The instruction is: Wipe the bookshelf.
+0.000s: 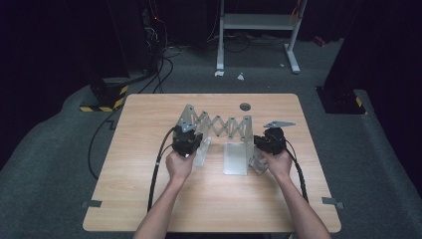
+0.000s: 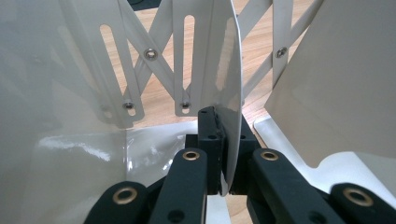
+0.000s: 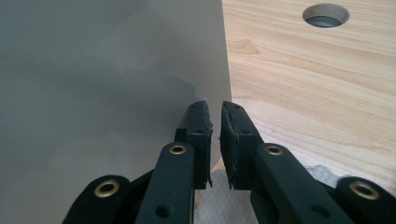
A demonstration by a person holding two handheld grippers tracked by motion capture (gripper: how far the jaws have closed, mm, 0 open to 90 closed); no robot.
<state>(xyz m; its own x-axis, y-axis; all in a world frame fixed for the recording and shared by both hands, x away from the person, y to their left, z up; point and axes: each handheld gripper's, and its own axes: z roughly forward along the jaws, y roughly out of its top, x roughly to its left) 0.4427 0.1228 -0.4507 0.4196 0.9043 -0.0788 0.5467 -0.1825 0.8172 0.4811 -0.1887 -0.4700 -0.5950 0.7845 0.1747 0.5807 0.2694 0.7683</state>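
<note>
A pale metal accordion rack [image 1: 219, 124] stands stretched across the middle of the wooden table [image 1: 209, 204]. My left gripper [image 1: 199, 147] is at its left end. In the left gripper view my left gripper [image 2: 224, 126] is shut on the edge of a thin upright divider plate [image 2: 232, 70], with the scissor lattice [image 2: 149, 53] behind it. My right gripper [image 1: 259, 149] is at the rack's right end. In the right gripper view my right gripper [image 3: 214, 116] shows a narrow slit between its pads with nothing in it, and a large grey plate [image 3: 107, 93] stands just left of its left jaw.
A flat plate [image 1: 235, 158] of the rack lies toward the person between the two hands. A round cable hole [image 1: 245, 106] sits in the table behind the rack. A white frame [image 1: 259, 22] stands on the floor beyond the table, and cables trail at the left.
</note>
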